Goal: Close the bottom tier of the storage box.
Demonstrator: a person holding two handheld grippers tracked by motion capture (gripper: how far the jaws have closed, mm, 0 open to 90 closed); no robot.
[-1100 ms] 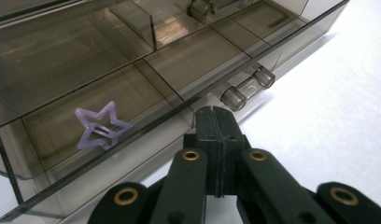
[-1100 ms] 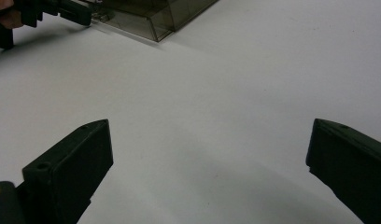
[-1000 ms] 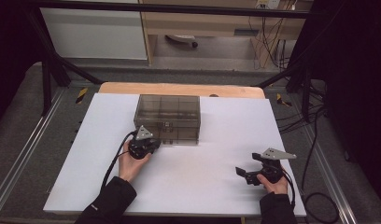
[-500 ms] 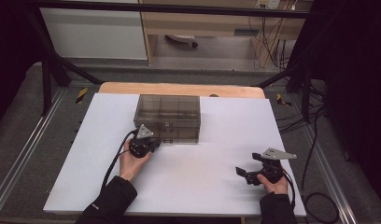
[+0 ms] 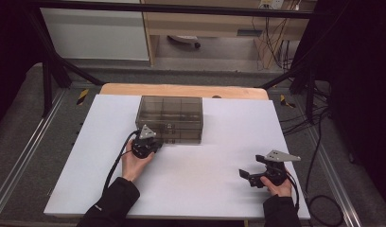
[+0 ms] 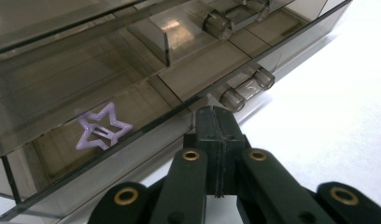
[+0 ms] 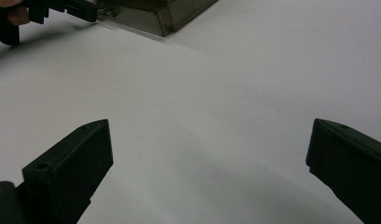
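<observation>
A smoky see-through drawer box [image 5: 170, 117] stands at the back middle of the white table [image 5: 205, 198]. My left gripper [image 5: 152, 143] is at the box's front left corner. In the left gripper view its jaws [image 6: 215, 119] are shut, with the tips against the front of the lower drawer [image 6: 146, 135], just left of that drawer's clear handle [image 6: 247, 88]. A lilac star-shaped clip [image 6: 103, 131] lies inside that drawer. My right gripper [image 5: 248, 177] rests near the front right of the table, pointing left. It [image 7: 208, 140] is open wide over bare table.
The upper drawer has its own clear handle [image 6: 235, 18]. The right gripper view shows the box's corner [image 7: 165, 16] and the other gripper [image 7: 62, 9] far off. A wooden strip [image 5: 181, 90] edges the table's back. Cables [image 5: 319, 208] hang at the right.
</observation>
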